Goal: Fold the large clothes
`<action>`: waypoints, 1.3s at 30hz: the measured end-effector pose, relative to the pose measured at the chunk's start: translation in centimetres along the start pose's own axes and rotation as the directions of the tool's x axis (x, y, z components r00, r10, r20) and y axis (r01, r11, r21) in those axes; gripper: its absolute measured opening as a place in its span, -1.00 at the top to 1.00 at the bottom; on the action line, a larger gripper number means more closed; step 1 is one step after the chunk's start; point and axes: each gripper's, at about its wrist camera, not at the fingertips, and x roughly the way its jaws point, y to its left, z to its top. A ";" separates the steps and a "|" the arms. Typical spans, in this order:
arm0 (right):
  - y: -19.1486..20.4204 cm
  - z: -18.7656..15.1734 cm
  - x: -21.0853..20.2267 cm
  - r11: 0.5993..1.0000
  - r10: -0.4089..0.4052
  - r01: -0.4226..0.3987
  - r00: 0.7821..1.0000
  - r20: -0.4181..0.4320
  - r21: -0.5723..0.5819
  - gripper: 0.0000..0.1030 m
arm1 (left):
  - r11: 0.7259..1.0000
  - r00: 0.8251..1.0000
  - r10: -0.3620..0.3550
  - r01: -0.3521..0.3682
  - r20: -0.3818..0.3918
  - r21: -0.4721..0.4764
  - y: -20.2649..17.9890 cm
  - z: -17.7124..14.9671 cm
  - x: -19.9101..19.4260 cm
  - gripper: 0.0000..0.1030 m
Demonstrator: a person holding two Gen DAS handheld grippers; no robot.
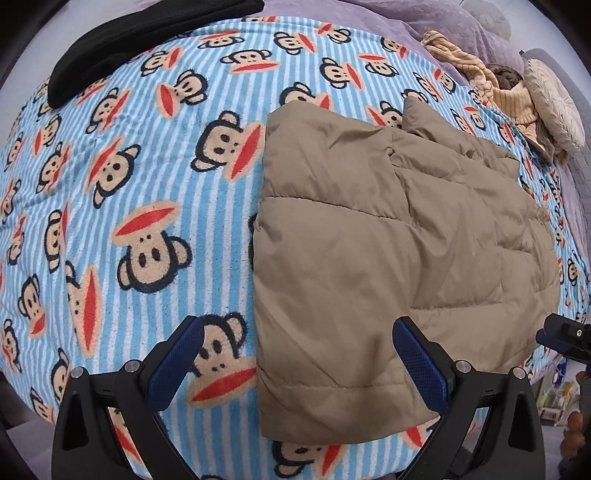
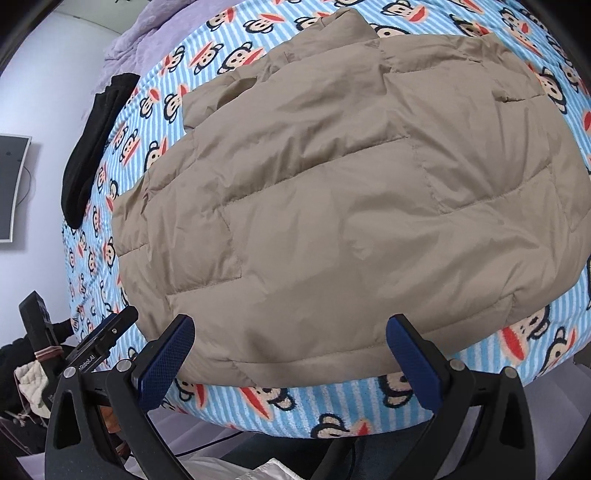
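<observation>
A tan quilted puffer jacket [image 1: 388,258] lies folded into a flat rectangle on a blue striped monkey-print blanket [image 1: 129,184]. My left gripper [image 1: 299,354] hovers open above the jacket's near left corner, nothing between its blue pads [image 1: 173,365]. In the right wrist view the same jacket [image 2: 351,184] fills the middle, and my right gripper [image 2: 291,350] stands open over its near hem, holding nothing. The right gripper's tip shows at the far right edge of the left view, and the left gripper's body [image 2: 99,339] appears low left in the right view.
A black garment [image 1: 140,40] lies at the blanket's far left edge. Yellowish knitwear [image 1: 491,85] and a round cushion [image 1: 554,107] sit far right, with a purple cover [image 1: 369,14] behind. A wall monitor [image 2: 11,184] hangs left. The blanket's near edge [image 2: 314,417] drops off below.
</observation>
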 end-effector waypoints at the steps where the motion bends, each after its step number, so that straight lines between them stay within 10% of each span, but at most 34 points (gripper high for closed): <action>1: 0.1 0.1 0.2 1.000 -0.001 0.001 1.000 -0.004 0.001 -1.00 | 1.000 1.000 -0.027 0.027 -0.003 -0.006 0.3 0.2 0.1 -0.98; 5: 0.0 0.2 1.0 1.000 -0.012 0.012 0.999 -0.030 -0.003 -1.00 | 0.981 0.982 -0.190 0.190 -0.008 -0.042 2.7 1.2 1.0 -0.98; 11: -0.5 0.9 1.6 0.999 -0.034 0.032 0.997 -0.069 -0.025 -1.00 | 0.911 0.907 -0.407 0.395 -0.108 -0.121 5.2 1.5 5.1 -0.98; 22: -0.4 1.7 1.3 0.998 -0.049 0.045 0.997 -0.068 -0.054 -1.00 | 0.846 0.828 -0.530 0.530 -0.186 -0.052 -0.3 3.5 10.6 -0.95; 24: -0.4 2.0 0.9 0.997 -0.053 0.050 0.998 -0.046 -0.063 -1.00 | 0.850 0.831 -0.521 0.526 -0.194 -0.031 -1.1 3.8 10.9 -0.42; 27: -0.5 2.9 -0.1 0.995 -0.070 0.072 0.997 0.030 -0.070 -0.95 | 0.801 0.777 -0.597 0.589 -0.200 -0.107 -1.0 4.1 10.6 0.29; 28: -0.5 3.3 -0.5 0.995 -0.069 0.073 0.996 0.061 -0.072 -0.81 | 0.804 0.781 -0.595 0.584 -0.190 -0.114 -1.1 4.1 10.1 0.38; 30: -0.5 4.3 -0.8 0.992 -0.081 0.090 0.990 0.112 -0.084 0.37 | 0.806 0.788 -0.592 0.580 -0.170 -0.118 -1.3 4.0 8.8 0.45; 31: -0.6 4.9 -0.7 0.991 -0.095 0.106 0.987 0.127 -0.087 0.52 | 0.807 0.790 -0.591 0.579 -0.160 -0.118 -1.5 4.0 8.1 0.47; 39: -1.3 10.8 2.6 0.995 -0.006 0.027 0.978 0.208 -0.098 0.67 | 0.829 0.823 -0.559 0.555 -0.106 -0.066 -5.7 4.3 1.2 0.47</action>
